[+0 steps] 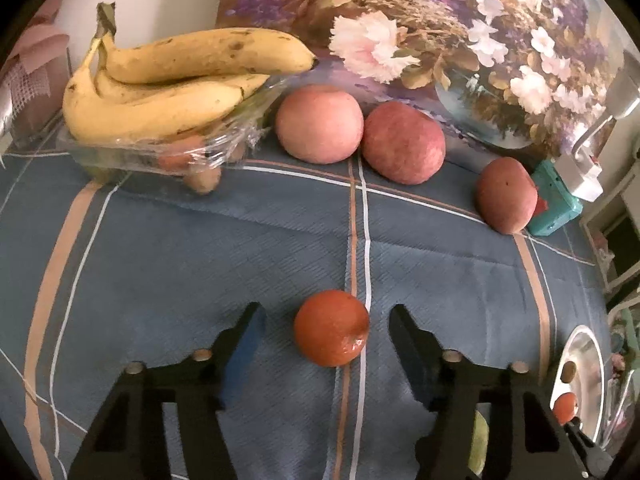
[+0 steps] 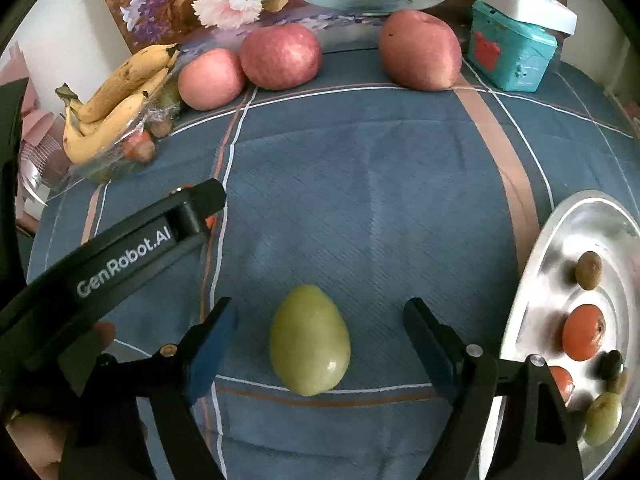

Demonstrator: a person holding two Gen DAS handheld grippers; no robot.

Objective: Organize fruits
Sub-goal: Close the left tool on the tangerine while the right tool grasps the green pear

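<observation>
Left gripper (image 1: pixel 326 320) spread around an orange fruit (image 1: pixel 331 333); right gripper (image 2: pixel 320 316) spread around a green fruit (image 2: pixel 309 339).

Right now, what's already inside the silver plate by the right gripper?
The silver plate holds two orange fruits, a green one, a brown one and a dark one. The right gripper finger covers part of the plate's near side.

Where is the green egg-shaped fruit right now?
In the right wrist view, the green fruit lies on the blue tablecloth between the open right gripper, left of the silver plate.
</observation>
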